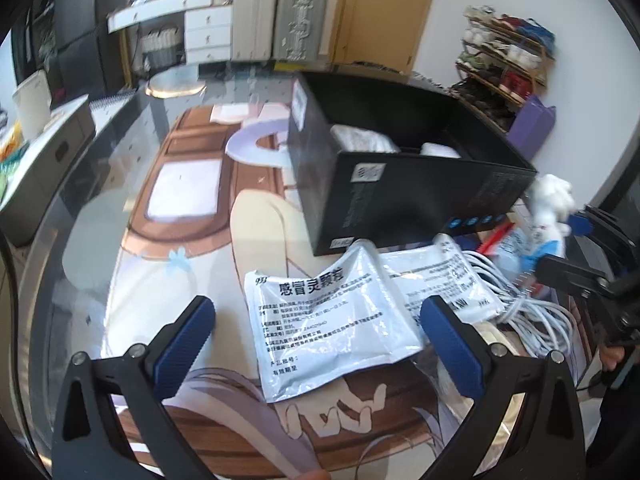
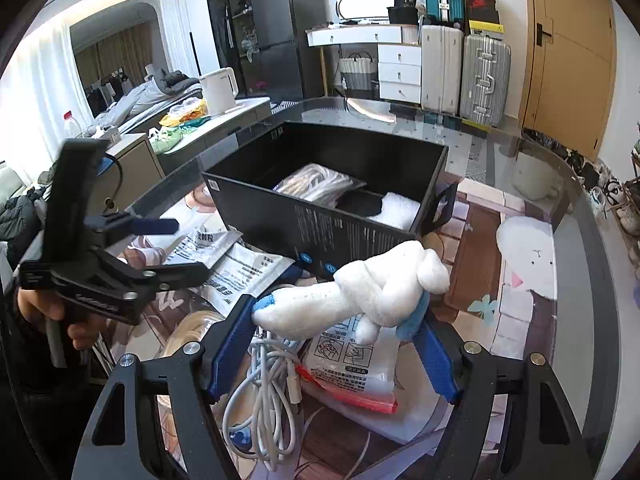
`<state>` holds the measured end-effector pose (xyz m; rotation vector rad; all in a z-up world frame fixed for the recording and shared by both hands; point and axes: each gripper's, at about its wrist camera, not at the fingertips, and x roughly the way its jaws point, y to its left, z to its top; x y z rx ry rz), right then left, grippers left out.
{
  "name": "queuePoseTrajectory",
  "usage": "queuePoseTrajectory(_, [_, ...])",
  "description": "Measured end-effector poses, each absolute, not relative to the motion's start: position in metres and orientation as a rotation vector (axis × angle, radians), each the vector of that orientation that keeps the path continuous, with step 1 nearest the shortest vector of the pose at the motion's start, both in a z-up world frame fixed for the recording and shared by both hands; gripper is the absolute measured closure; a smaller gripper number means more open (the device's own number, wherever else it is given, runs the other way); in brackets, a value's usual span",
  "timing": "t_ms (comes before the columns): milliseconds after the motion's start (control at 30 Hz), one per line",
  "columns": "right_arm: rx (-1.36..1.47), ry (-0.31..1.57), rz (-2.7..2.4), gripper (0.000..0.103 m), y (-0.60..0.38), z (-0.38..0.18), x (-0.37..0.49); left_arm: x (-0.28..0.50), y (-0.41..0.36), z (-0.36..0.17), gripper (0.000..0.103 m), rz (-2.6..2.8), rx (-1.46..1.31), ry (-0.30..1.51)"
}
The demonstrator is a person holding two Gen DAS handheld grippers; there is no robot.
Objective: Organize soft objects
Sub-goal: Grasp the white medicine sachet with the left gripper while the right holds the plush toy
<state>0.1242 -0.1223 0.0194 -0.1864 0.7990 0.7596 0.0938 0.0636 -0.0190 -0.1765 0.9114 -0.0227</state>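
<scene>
My right gripper (image 2: pixel 340 320) is shut on a white plush toy (image 2: pixel 372 292) and holds it above the table, just in front of the black box (image 2: pixel 360 236). The toy (image 1: pixel 550 200) and the right gripper (image 1: pixel 576 248) also show at the right edge of the left wrist view, beside the box (image 1: pixel 400 200). The box holds a bagged white bundle (image 2: pixel 316 186) and a white soft item (image 2: pixel 400 210). My left gripper (image 1: pixel 316 320) is open and empty, low over a white medicine pouch (image 1: pixel 324 320); it also shows in the right wrist view (image 2: pixel 176 246).
A second pouch (image 1: pixel 448 280) and a coil of white cable (image 1: pixel 532 312) lie right of the first pouch. Under the toy lie a red-zip bag (image 2: pixel 356 372) and the cable (image 2: pixel 264 392). The table is round glass (image 2: pixel 580 280) over a printed mat.
</scene>
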Motion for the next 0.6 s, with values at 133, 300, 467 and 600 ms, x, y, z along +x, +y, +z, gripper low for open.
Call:
queuePoseTrajectory(133, [-0.186,0.782,0.768,0.027,-0.125,0.024,0.121,0.096,0.06,-0.02,0.001,0.006,-0.16,0.921])
queuePoseTrajectory(300, [-0.181,0.768,0.774,0.027,-0.127,0.029,0.118,0.094,0.055,-0.021,0.014,0.03,-0.125,0.917])
queuePoseTrajectory(467, [-0.18,0.761,0.775,0.027,-0.128,0.03,0.116,0.088,0.052,-0.016,0.043,-0.016,-0.123,0.887])
queuePoseTrajectory(600, [-0.178,0.757,0.774,0.027,-0.129,0.032,0.115,0.086,0.051,-0.014,0.051,-0.026,-0.121,0.875])
